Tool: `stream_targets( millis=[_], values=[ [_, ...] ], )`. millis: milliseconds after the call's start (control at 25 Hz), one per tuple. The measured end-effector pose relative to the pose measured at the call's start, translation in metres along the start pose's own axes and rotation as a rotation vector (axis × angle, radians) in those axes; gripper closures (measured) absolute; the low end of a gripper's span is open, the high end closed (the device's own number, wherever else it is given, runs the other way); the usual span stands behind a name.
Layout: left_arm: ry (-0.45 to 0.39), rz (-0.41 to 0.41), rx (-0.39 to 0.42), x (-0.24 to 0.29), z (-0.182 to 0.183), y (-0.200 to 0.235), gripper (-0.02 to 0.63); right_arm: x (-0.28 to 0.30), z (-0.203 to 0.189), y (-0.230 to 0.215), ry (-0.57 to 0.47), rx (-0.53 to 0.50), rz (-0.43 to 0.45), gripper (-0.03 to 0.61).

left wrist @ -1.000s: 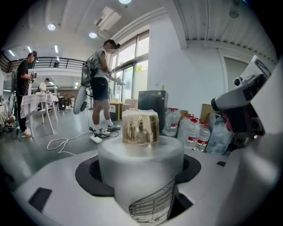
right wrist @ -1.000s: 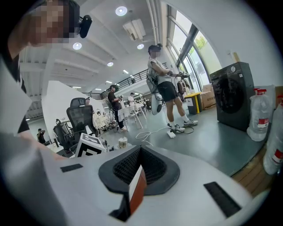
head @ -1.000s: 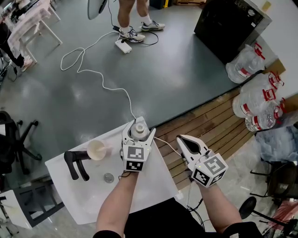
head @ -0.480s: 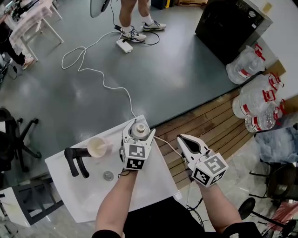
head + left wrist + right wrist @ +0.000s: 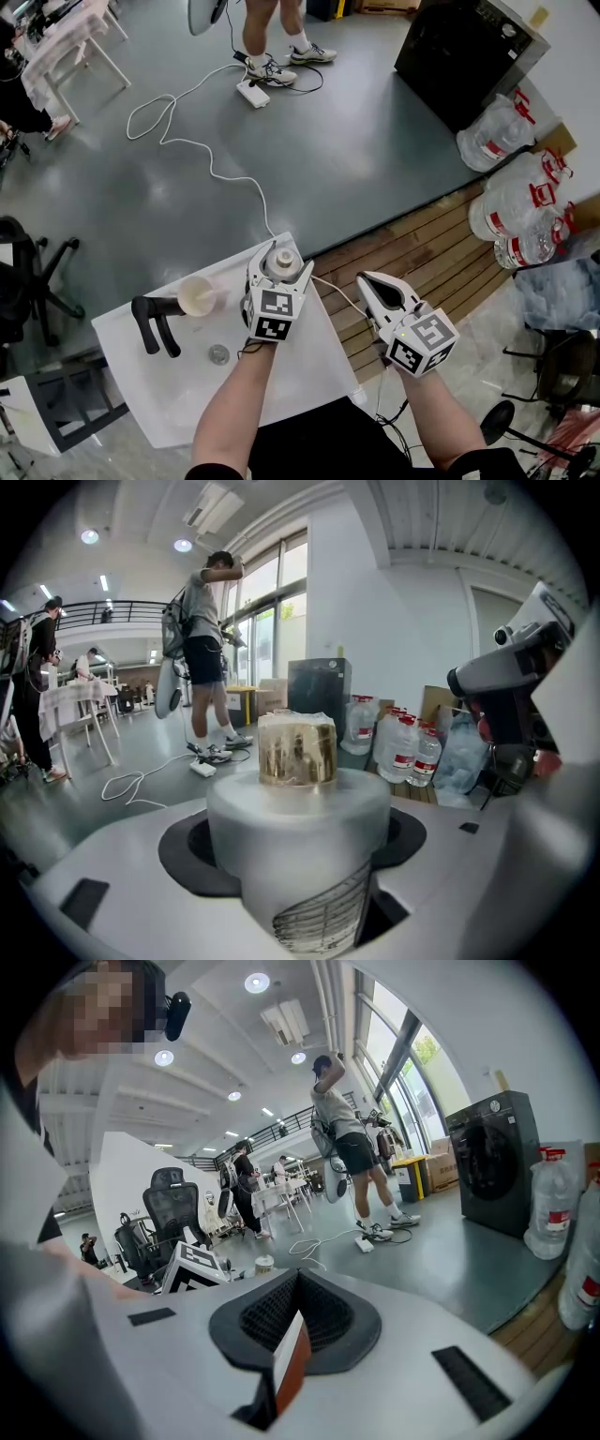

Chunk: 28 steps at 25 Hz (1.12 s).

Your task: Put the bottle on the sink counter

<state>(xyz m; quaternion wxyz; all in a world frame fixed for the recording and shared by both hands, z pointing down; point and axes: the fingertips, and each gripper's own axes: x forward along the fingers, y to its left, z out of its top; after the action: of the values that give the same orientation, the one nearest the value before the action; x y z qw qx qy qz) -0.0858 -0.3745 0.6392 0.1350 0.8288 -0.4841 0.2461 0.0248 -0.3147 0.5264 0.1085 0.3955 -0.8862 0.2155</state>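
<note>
**Bottle is over the desk, but the tool has not let go**

At the far left of the white desk [image 5: 314, 370] there is a black tap [image 5: 150, 324]. Just beside the tap is a pale cup [image 5: 195, 298]. A little round drain [image 5: 218, 355] sits in the sink bowl, near the cup.

Next comes the left tool [image 5: 279, 265]. It holds the bottle [image 5: 281, 260], with 1 jaw on each side. The left gripper view shows the bottle upright between the jaws. It has a cloudy body and a gold cap under clear wrap. The bottle is over the far right corner of the desk, by the edge. I cannot tell if its bottom touches the desk.

So the job looks almost done. The bottle is in the right place. I think 2 things are left: rest it flat on the desk, then open the jaws and pull back. The corner is close to the edge, so it could tip off if it is set down crooked.

The right tool [image 5: 373, 281] is off to the right, past the desk and above the wooden floor boards [image 5: 441, 248]. Its jaws are pressed together with nothing in them.
</note>
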Motion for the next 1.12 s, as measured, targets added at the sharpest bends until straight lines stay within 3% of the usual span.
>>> stream_targets(
  millis=[560,840,1120],
  values=[
    [0.051,-0.044,-0.009,-0.006,-0.009,-0.004,0.287,0.002,0.002,0.003,0.004,-0.001,0.006,0.565],
    [-0.035,-0.009,0.043,-0.013,-0.004,-0.005,0.285,0.006,0.001,0.004,0.019,-0.012,0.022,0.565],
    [-0.108,-0.022,-0.014,-0.014,0.008,-0.001,0.285,0.033,0.003,0.029,0.055,-0.068,0.126,0.563]
  ],
)
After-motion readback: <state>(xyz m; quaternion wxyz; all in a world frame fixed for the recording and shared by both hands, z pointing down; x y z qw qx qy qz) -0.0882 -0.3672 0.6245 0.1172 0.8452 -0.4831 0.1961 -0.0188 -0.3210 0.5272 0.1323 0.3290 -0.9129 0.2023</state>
